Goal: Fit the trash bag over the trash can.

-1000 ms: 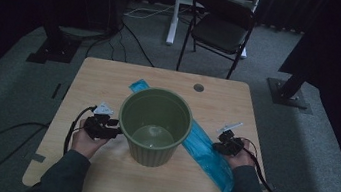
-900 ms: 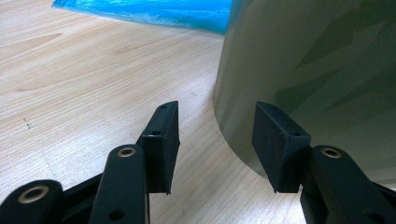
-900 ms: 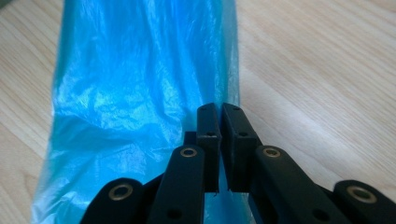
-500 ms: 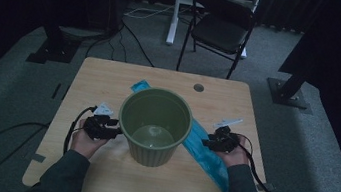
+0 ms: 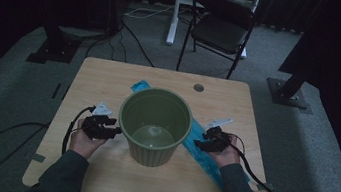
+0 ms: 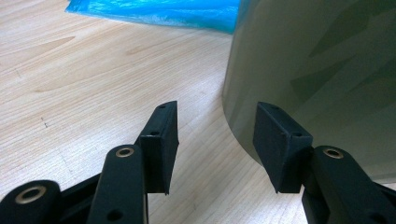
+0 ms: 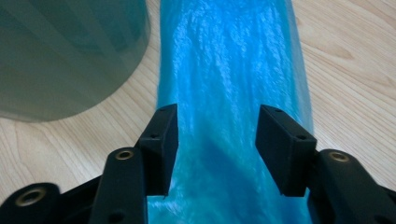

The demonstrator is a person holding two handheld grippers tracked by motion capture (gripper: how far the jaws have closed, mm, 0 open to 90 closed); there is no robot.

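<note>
Blue plastic bag, likely thin, limp and slippery, is being straddled untouched by the just-opened right claw, while the left claw is being held wide and empty beside the green bin.

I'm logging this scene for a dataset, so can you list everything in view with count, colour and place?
bin: one, olive green, open and empty, upright at the table's middle.
plastic bag: one, blue, lying flat in a long strip that runs under or behind the bin toward the near right edge.
table: one, light wood, with a small round grey cap near its far edge.
chair: one, black, on the grey carpet beyond the table.
left gripper: one, black, jaws open beside the bin's wall, nothing between them.
right gripper: one, black, jaws have just been opening, now apart over the plastic bag.
</note>
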